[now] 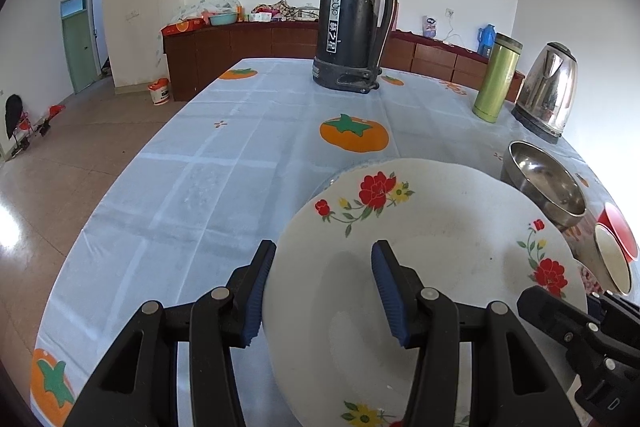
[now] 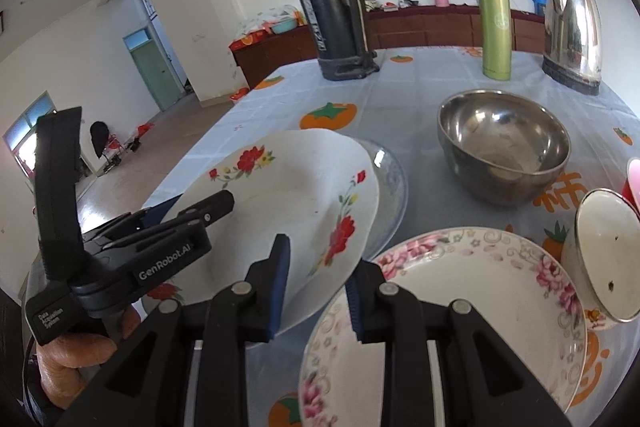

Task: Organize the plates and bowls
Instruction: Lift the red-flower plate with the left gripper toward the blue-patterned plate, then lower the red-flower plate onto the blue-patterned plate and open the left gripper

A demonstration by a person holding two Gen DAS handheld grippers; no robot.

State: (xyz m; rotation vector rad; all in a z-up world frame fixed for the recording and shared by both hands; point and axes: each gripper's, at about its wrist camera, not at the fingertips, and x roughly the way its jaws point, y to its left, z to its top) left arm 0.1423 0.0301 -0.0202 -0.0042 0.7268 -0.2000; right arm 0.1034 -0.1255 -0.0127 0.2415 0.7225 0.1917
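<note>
A white plate with red flowers (image 1: pixel 440 227) (image 2: pixel 288 195) hangs tilted above the table, held from two sides. My left gripper (image 1: pixel 324 251) (image 2: pixel 196 207) is shut on its left rim, one finger over the plate and one under it. At the plate's near right edge my right gripper (image 2: pixel 320 259) (image 1: pixel 528 301) is shut on the rim. Just under the plate lies a clear glass dish (image 2: pixel 388 179). A pink-flowered plate (image 2: pixel 460 307) sits at the near right, with a steel bowl (image 2: pixel 504 147) (image 1: pixel 544 183) behind it.
A white enamel cup (image 2: pixel 604 255) (image 1: pixel 612 263) and a red cup (image 1: pixel 620 227) lie at the right edge. A black thermos (image 1: pixel 352 19), a green flask (image 1: pixel 496 79) and a steel kettle (image 1: pixel 548 91) stand at the far side. The tablecloth (image 1: pixel 180 195) drops off at the left.
</note>
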